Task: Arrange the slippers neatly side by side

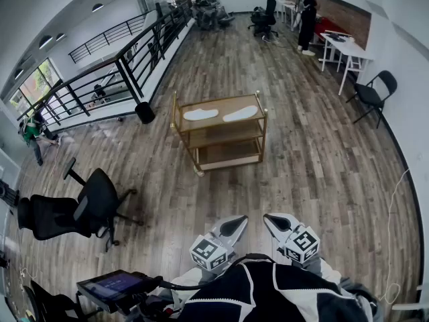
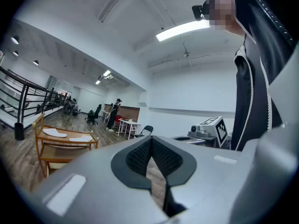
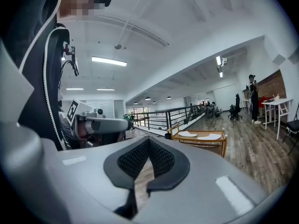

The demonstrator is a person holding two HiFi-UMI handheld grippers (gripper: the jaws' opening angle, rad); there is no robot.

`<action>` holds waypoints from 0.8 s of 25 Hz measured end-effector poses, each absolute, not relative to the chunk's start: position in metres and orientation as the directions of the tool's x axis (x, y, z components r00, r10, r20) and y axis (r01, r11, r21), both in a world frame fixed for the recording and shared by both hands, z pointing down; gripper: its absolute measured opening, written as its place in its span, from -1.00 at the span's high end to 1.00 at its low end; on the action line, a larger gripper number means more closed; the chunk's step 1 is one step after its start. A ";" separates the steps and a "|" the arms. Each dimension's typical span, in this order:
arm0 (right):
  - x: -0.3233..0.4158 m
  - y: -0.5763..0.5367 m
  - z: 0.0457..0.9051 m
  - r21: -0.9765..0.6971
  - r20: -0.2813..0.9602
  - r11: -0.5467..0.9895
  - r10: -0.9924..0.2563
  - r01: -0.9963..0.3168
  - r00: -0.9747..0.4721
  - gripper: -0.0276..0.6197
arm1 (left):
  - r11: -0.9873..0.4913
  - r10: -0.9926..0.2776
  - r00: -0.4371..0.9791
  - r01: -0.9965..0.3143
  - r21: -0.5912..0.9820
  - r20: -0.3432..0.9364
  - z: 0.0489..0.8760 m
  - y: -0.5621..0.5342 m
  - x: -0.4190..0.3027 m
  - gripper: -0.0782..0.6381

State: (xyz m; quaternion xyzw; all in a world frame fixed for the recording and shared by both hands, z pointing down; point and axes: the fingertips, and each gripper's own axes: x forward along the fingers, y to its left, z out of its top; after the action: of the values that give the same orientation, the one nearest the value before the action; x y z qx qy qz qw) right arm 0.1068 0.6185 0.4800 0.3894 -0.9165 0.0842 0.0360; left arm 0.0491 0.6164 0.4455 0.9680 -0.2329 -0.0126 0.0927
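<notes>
The right gripper (image 3: 148, 146) has its jaws together, nothing between them. Beyond stands a wooden cart (image 3: 201, 140) on a plank floor (image 3: 261, 157). A white slipper (image 3: 187, 134) and a second slipper (image 3: 210, 136) lie apart on its top. The left gripper (image 3: 125, 124) shows at left.
</notes>
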 end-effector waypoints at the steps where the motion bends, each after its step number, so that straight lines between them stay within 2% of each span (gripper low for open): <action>1: 0.106 0.618 0.481 -0.122 0.135 0.683 -0.708 -0.720 -0.694 0.91 | -0.873 -0.455 0.890 -0.451 0.188 0.021 0.447 0.615 0.049 0.73; 20: 0.140 0.603 0.477 -0.142 0.105 0.709 -0.683 -0.690 -0.723 0.90 | -0.872 -0.451 0.892 -0.450 0.194 0.038 0.447 0.605 0.094 0.73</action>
State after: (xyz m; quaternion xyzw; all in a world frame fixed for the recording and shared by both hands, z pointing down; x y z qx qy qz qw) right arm 0.1400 0.6031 0.4773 0.3714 -0.9242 0.0858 0.0224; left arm 0.0945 0.6052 0.4466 0.9674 -0.2327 -0.0041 0.0995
